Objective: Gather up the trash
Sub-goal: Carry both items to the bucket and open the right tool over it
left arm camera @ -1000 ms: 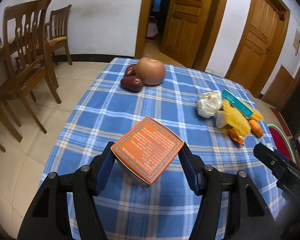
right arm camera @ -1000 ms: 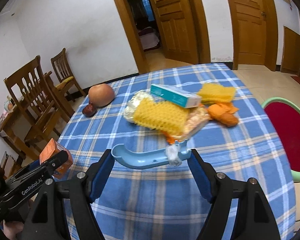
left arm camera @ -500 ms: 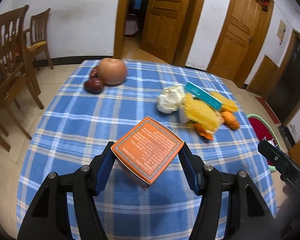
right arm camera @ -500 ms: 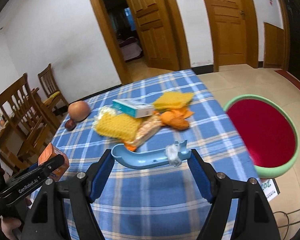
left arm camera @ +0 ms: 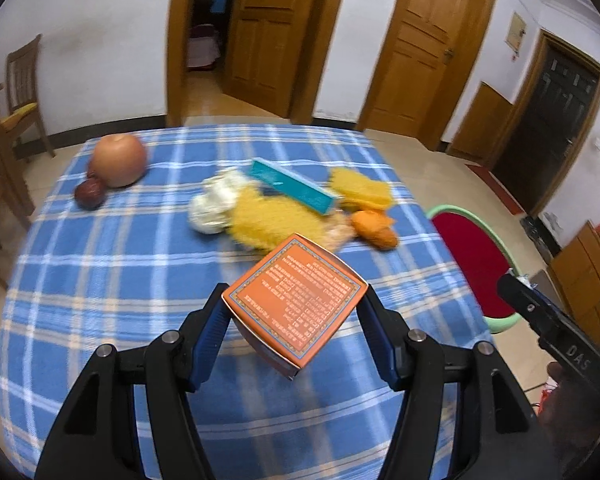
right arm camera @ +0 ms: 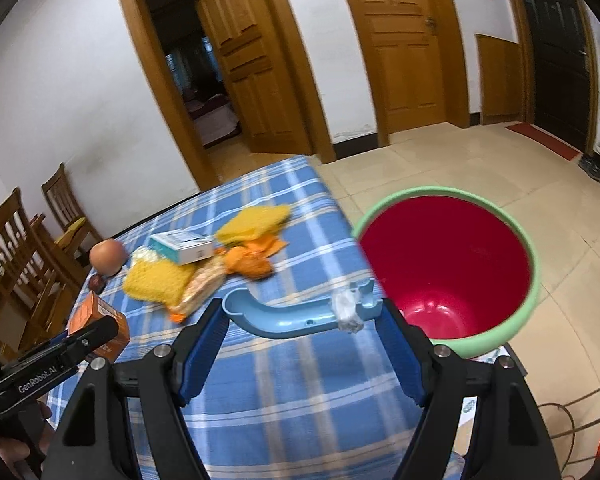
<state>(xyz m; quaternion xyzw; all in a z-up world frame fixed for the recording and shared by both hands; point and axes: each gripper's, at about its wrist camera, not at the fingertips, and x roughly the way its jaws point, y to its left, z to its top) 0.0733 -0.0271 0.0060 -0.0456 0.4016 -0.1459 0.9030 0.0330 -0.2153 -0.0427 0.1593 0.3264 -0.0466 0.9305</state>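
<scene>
1. Our left gripper (left arm camera: 294, 320) is clamped on an orange box (left arm camera: 296, 300), which sits tilted between the blue pads, one corner pointing down, above the near part of the table (left arm camera: 100, 280).
2. Our right gripper (right arm camera: 302, 320) is closed on a light-blue curved plastic piece (right arm camera: 288, 314), held crosswise between the fingers; a scrap of crumpled clear wrap (right arm camera: 346, 308) clings near its right end.
3. The red bin with a green rim (right arm camera: 534, 292) stands on the floor just beside the table's right edge; the blue piece's right end lies close to the rim, though we cannot tell whether it is over the opening.
4. On the blue plaid cloth, a cluster of trash: a teal box (left arm camera: 292, 186) resting on yellow foam netting (left arm camera: 272, 218), a white crumpled wad (left arm camera: 214, 206) to its left, orange peel (left arm camera: 374, 228) to its right, a second yellow net (left arm camera: 360, 188) behind.
5. Well apart at the far left corner, an apple (left arm camera: 118, 160) touches a dark red fruit (left arm camera: 90, 194), too blurred to identify.
6. Wooden chairs (right arm camera: 32, 248) stand left of the table.
</scene>
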